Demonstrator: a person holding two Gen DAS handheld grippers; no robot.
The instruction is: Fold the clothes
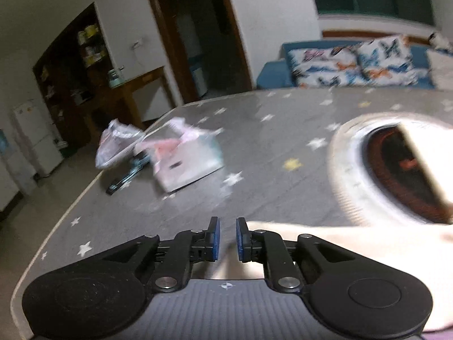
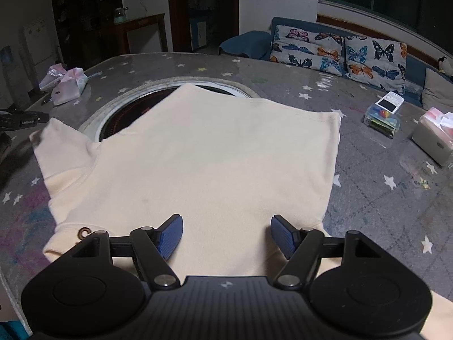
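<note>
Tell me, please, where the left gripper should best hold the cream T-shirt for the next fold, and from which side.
Probably the left sleeve of the cream T-shirt: it lies flat, sticks out beyond the body, and its free edge faces outward. Come from the left, low over the table, where the left gripper already is.

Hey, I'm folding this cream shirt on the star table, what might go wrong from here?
The cream shirt partly covers the round opening in the table, so cloth may sag into it. The left gripper has its jaws nearly shut on nothing, and the right gripper is open, so neither holds fabric.
</note>
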